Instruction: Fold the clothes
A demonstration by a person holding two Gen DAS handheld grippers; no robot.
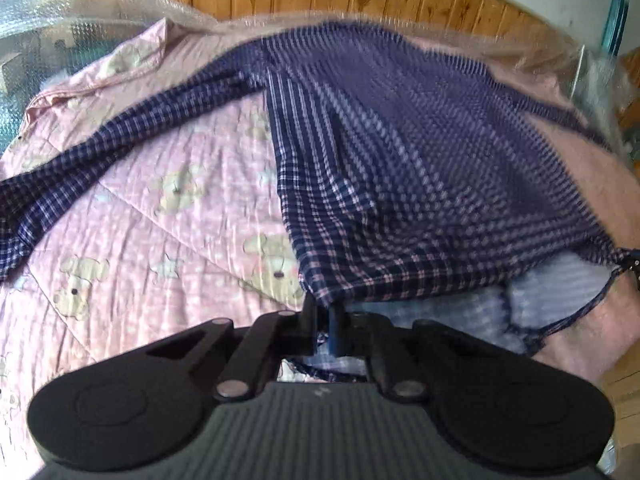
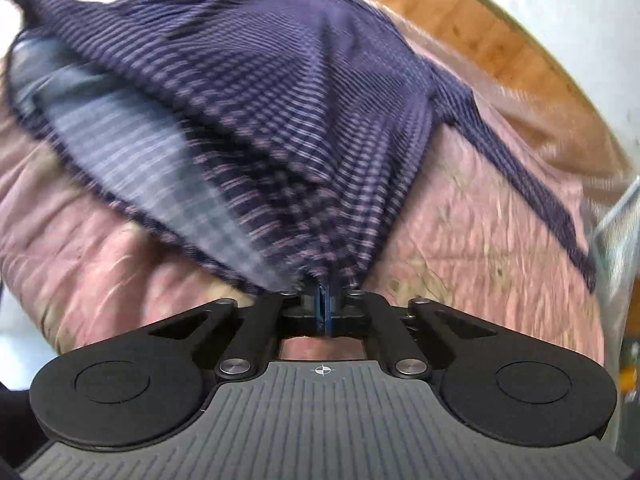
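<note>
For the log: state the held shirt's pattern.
Navy plaid with pinkish-white lines on the shirt; clearest in the left wrist view.

Ahead of the black claw, the shirt [image 1: 400,160] is navy plaid with pale pink lines, its inside paler blue; left of it the quilt [image 1: 160,220] is pink with beige bears.

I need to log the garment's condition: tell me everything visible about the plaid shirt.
The plaid shirt is thin woven cloth, navy with pale pink checks and a lighter inside. It lies spread on a pink bear-print quilt, one sleeve trailing left. The left claw and right claw each pinch its hem, lifting it taut.
</note>
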